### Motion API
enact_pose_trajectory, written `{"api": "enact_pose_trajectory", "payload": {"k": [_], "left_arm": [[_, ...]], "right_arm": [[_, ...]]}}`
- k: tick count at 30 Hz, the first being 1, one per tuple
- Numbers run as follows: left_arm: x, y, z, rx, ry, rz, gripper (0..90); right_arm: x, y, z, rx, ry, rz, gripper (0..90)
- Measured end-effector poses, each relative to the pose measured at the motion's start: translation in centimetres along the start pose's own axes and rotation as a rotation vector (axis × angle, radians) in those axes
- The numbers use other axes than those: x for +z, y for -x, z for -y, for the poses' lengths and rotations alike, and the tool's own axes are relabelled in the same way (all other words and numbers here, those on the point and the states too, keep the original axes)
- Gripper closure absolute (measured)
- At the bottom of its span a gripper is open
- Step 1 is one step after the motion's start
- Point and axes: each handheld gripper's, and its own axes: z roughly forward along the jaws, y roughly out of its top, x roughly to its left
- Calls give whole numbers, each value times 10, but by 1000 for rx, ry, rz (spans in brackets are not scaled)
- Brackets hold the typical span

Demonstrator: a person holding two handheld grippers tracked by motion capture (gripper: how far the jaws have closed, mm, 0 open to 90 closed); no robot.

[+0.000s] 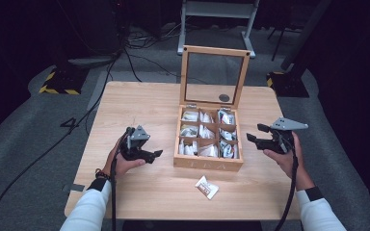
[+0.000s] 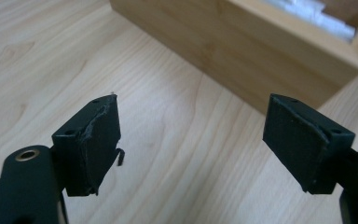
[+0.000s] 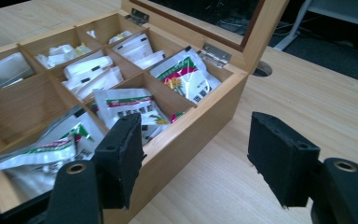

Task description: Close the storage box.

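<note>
A wooden tea box stands open in the middle of the table, its glass lid upright at the back. Its compartments hold several tea packets. One loose packet lies on the table in front of the box. My left gripper is open, low over the table just left of the box, whose side wall is close ahead. My right gripper is open at the box's right side, its jaws straddling the box's right wall, nothing between them.
The light wooden table has bare room on the left and along the front. A cable hole sits behind the box. Black cables trail over the grey floor, and a white frame stands beyond the table.
</note>
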Motion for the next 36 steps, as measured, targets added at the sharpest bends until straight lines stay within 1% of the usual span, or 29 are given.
{"api": "enact_pose_trajectory", "payload": {"k": [1,2,3,4,6,7,9,11,12,14,15,18,19,20,22,23,25,26,28,30,32,35,36], "left_arm": [[2,-2,-7,-2,2,7,192],[3,-3,-10,1,7,1,192],[4,-3,-13,2,15,-7,192],[5,-4,-17,4,16,-6,193],[8,-6,-24,-1,30,-13,193],[10,-7,-27,11,33,-24,195],[14,-9,-34,11,16,-24,197],[17,-11,-40,19,19,-29,215],[18,-13,-44,20,19,-33,215],[21,-15,-51,24,20,-53,213],[23,-16,-54,24,19,-51,218],[25,-19,-63,14,33,-50,216],[26,-20,-66,11,36,-42,216],[27,-21,-69,8,42,-39,224],[29,-22,-74,10,56,-45,230],[30,-23,-77,4,62,-38,236],[33,-25,-82,-16,77,-54,238],[33,-26,-85,-9,70,-64,239],[37,-29,-91,-9,49,-86,245],[40,-30,-96,-22,48,-88,245],[43,-32,-100,-22,43,-92,243],[48,-37,-109,-49,42,-102,227],[49,-39,-111,-60,47,-98,227]], "right_arm": [[2,1,0,0,2,5,355],[4,3,-1,-9,-3,14,355],[6,4,-2,-5,-8,14,354],[8,5,-3,6,-8,13,352],[9,6,-4,4,-6,18,350],[9,7,-6,6,-2,23,346],[10,9,-9,13,4,17,337],[12,11,-13,7,3,21,330],[15,13,-18,-2,0,11,327],[16,14,-21,5,-1,7,325],[17,15,-23,3,0,7,325],[24,19,-33,20,-7,-6,319],[24,19,-33,20,-7,-6,319],[28,22,-37,28,-12,-7,314],[30,23,-39,26,-13,-5,314],[31,24,-41,28,-12,-5,314],[34,27,-45,41,-9,-6,311],[35,28,-47,46,-4,-3,310],[37,31,-50,54,-10,7,318],[40,34,-52,52,-13,17,322],[44,37,-54,53,-24,25,322],[49,42,-57,71,-27,25,325],[51,44,-58,74,-30,25,326]]}}
